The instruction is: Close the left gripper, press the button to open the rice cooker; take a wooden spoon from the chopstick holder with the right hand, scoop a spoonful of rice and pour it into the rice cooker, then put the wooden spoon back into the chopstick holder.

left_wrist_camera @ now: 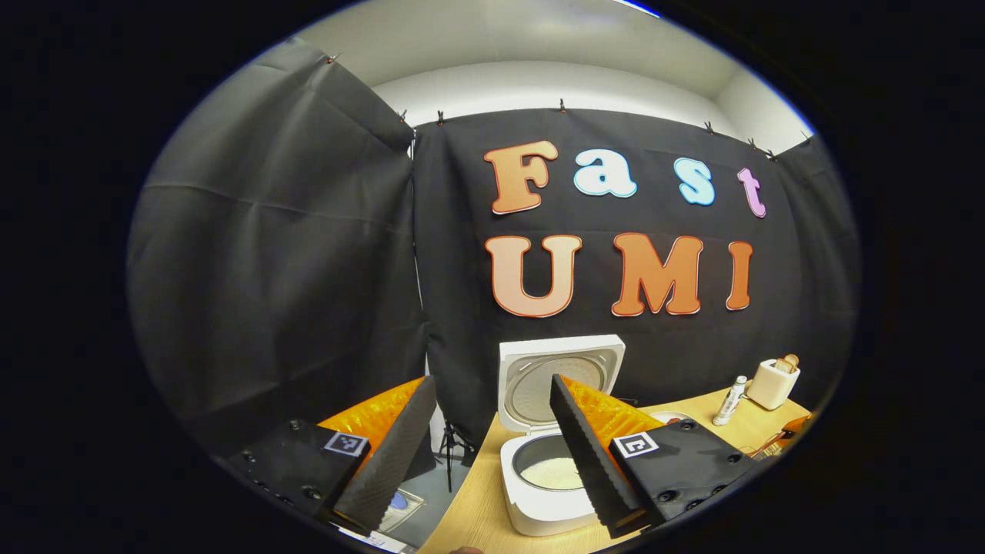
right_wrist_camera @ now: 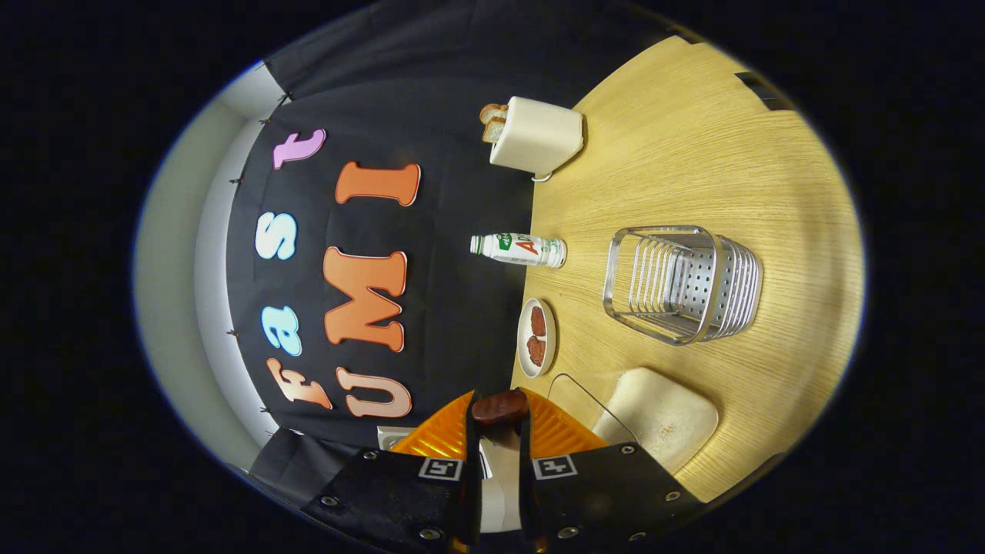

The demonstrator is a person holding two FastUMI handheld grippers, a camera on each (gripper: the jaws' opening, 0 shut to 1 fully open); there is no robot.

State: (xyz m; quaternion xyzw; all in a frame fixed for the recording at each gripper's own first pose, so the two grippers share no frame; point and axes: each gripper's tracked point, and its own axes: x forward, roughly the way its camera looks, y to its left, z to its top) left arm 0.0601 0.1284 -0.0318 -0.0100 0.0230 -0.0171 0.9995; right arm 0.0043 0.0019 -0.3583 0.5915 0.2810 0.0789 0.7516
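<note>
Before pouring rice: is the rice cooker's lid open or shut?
Open: the rice cooker lid stands upright, and white rice shows inside the pot.

The rice cooker (left_wrist_camera: 550, 492) stands at the table's (right_wrist_camera: 692, 138) left edge, its raised lid (left_wrist_camera: 558, 381) walling off the back, its open pot reachable from above. Along the back edge stand 3 obstacles: toaster (right_wrist_camera: 535, 137), bottle (right_wrist_camera: 519, 249) and small plate (right_wrist_camera: 536, 337). The chopstick holder (right_wrist_camera: 681, 283) occupies the middle, a rice container (right_wrist_camera: 662, 415) near it. Bare wood lies wide between the toaster and the holder and toward the front edge.
</note>
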